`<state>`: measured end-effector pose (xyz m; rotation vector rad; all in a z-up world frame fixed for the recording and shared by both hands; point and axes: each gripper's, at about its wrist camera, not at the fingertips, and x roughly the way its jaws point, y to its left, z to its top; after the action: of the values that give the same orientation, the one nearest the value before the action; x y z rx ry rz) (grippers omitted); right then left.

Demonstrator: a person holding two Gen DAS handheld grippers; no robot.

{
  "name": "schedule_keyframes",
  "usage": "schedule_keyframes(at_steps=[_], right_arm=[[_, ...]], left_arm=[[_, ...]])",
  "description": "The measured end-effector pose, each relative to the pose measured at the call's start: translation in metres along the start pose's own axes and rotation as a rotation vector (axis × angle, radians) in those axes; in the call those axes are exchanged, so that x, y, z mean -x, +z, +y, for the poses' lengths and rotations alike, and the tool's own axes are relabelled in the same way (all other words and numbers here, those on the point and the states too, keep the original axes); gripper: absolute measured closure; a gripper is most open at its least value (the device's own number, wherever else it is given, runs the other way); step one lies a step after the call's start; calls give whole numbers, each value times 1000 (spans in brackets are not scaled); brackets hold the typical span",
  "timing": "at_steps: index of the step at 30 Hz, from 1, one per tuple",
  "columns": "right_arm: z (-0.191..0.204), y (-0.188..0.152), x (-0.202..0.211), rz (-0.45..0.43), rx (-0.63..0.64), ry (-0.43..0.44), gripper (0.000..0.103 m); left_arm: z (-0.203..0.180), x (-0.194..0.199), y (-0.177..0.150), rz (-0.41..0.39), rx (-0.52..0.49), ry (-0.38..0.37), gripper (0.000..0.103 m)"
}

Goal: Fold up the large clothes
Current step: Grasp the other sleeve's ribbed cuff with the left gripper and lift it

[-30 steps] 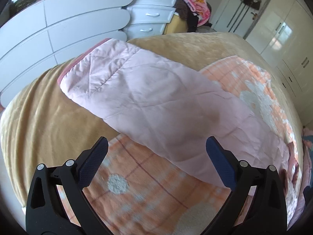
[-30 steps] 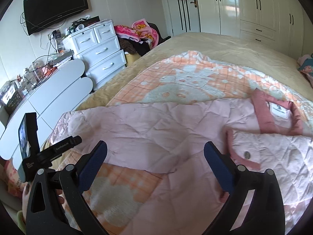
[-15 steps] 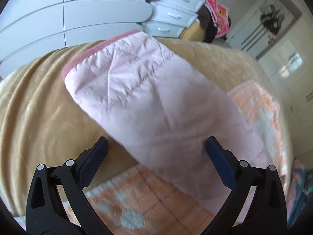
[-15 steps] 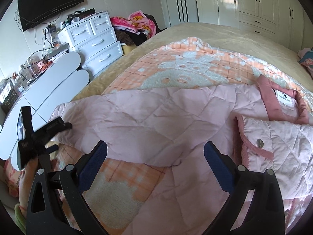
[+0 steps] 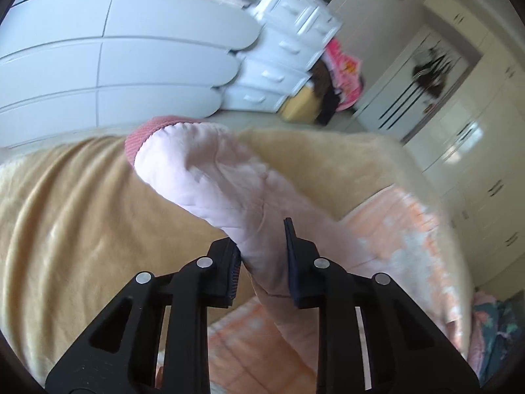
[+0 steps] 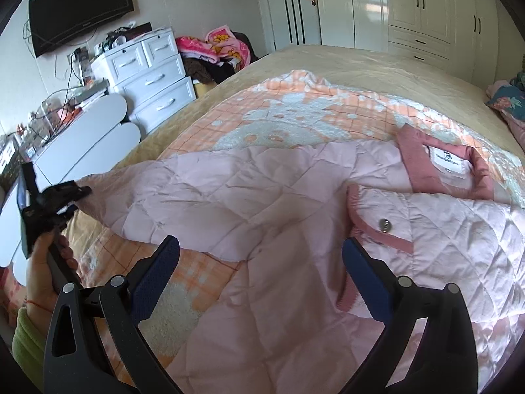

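Left gripper [image 5: 262,256] pinching, right gripper [image 6: 261,275] spread wide.
Left fingers [image 5: 229,262] have just closed on the pink sleeve [image 5: 210,177].

Left view motion-blurred; jacket [image 6: 295,203] lower part cut off by frame edge

Light: bright daylight — even, soft.
Glare: sheen on the wardrobe [image 6: 423,10] doors, where a bright window shape is mirrored; the jacket [image 6: 262,203] shines at far right.
Shadows: faint, in the quilting folds.
Blur: left wrist view smeared, the drawers [image 5: 282,49] streaked; right wrist view sharp.
Edges: fisheye bend — dark corners in both views.
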<state>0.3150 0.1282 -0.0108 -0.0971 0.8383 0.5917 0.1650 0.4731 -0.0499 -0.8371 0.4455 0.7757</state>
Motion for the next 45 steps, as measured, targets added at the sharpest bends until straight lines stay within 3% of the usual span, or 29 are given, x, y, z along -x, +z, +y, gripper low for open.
schedule_keyframes(at_steps=[14, 29, 45], right_arm=[[-47, -10, 54, -60, -68, -67, 4], [-111, -43, 125, -120, -187, -164, 4], [-148, -59, 165, -163, -261, -165, 4]], left_arm=[[-67, 68, -2, -90, -106, -215, 91], [-117, 105, -38, -45, -207, -387, 91], [-171, 156, -79, -43, -382, -429, 91]])
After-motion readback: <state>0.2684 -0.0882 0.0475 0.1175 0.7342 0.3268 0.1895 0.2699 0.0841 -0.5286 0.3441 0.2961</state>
